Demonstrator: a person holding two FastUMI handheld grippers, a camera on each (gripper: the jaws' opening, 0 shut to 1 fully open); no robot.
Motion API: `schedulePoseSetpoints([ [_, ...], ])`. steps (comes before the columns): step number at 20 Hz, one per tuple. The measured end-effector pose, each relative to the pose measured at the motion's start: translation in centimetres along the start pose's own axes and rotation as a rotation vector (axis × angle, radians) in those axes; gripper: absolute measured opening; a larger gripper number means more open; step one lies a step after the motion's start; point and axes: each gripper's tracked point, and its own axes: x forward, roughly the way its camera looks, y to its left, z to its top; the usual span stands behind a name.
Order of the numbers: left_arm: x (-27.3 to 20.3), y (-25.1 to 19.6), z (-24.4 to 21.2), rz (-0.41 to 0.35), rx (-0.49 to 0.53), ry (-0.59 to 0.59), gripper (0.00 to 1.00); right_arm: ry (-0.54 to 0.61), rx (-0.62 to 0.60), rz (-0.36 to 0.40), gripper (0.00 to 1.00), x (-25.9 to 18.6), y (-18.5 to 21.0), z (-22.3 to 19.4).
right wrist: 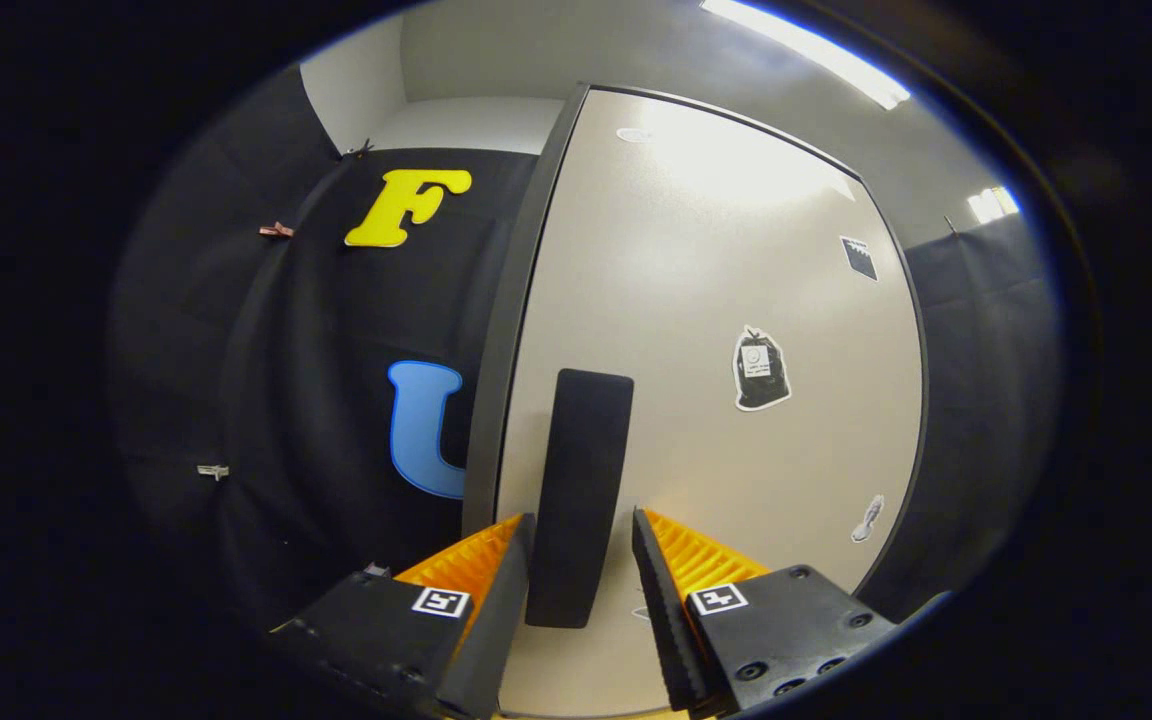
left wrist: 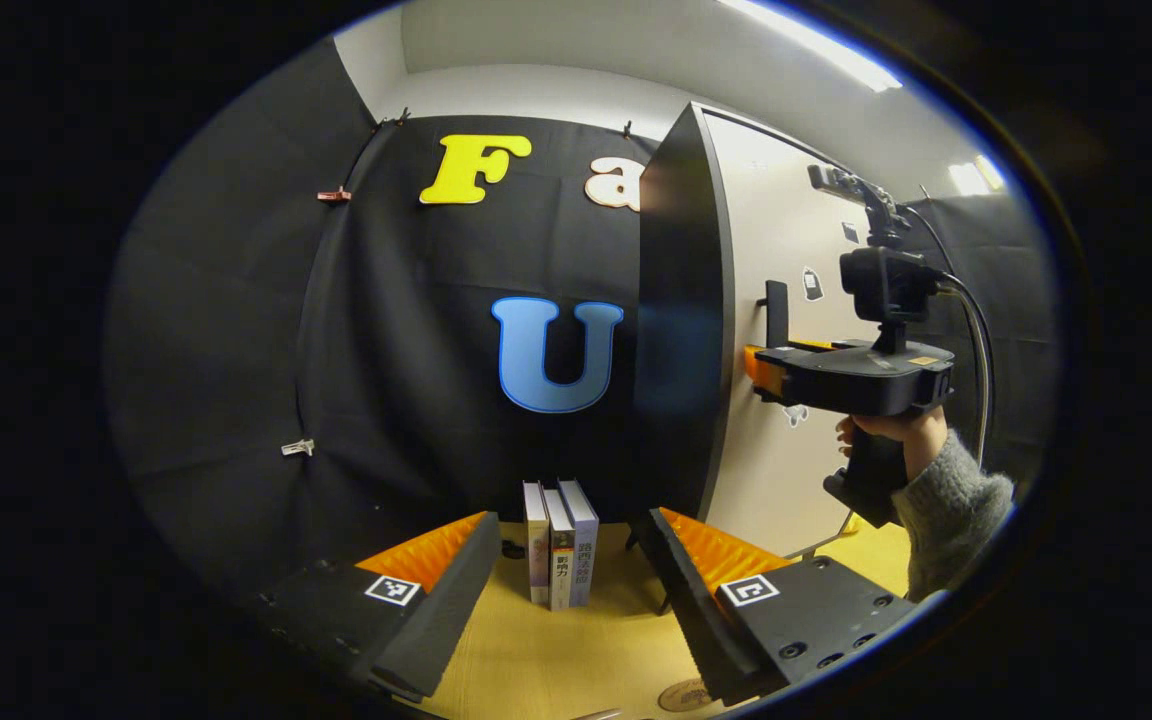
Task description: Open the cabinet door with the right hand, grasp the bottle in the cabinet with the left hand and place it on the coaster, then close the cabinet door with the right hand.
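the cabinet (left wrist: 681, 330) stands at the back right of the yellow table (left wrist: 546, 660), its dark side panel facing the left gripper view and its pale cabinet door (right wrist: 716, 330) shut flat across the front. in the right gripper view the door's dark left edge runs top to bottom just left of the vertical black handle (right wrist: 581, 480), and the door spreads well to the right, its lower right corner cut off by the curve of the picture. the bottle is behind the shut door and cannot be seen.

left of the cabinet the black cloth wall (left wrist: 336, 350) leaves a broad open stretch above the table. three upright books (left wrist: 560, 545) stand close to the cabinet's side, with free tabletop in front of them.

the right gripper (right wrist: 576, 560) has its fingers spread on either side of the handle's lower part, a gap showing on each side, so nothing is gripped. in the left gripper view it sits level at the door, held by a hand (left wrist: 886, 435) in a grey sleeve (left wrist: 951, 500).

the left gripper (left wrist: 566, 570) hangs over the table with its fingers wide apart and nothing between them, pointing at the books.

a round brown coaster (left wrist: 684, 695) lies at the near table edge, partly hidden behind the left gripper's own right finger and cut off below.
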Motion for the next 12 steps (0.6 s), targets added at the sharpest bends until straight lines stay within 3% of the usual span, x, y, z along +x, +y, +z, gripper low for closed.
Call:
schedulePoseSetpoints([
  [1, 0.2, 0.1, 0.0, 0.001, 0.001, 0.002, 0.93, 0.009, 0.006, 0.006, 0.60, 0.0, 0.2, -0.2],
  [2, 0.2, 0.3, -0.2, 0.001, 0.002, 0.002, 0.93, -0.002, 0.018, 0.000, 0.42, -0.4, 0.2, 0.0],
  [5, 0.0, 0.5, 0.1, 0.000, -0.004, -0.001, 0.93, 0.021, 0.046, 0.006, 0.34, -0.1, 0.2, -0.2],
  [6, -0.1, 0.5, 0.0, -0.002, -0.007, -0.003, 0.93, 0.035, 0.058, 0.018, 0.25, -0.2, 0.3, -0.2],
  [9, -0.3, 0.6, 0.2, -0.007, -0.011, -0.003, 0.93, 0.054, 0.066, 0.030, 0.25, -0.9, 0.1, -0.1],
  [10, -0.4, 0.6, 0.3, -0.009, -0.013, -0.006, 0.93, 0.063, 0.068, 0.042, 0.11, -1.2, 0.1, -0.1],
  [12, -0.9, 0.2, 0.5, -0.021, -0.016, -0.012, 0.93, 0.077, 0.080, 0.068, 0.11, -2.6, 0.1, 0.3],
])
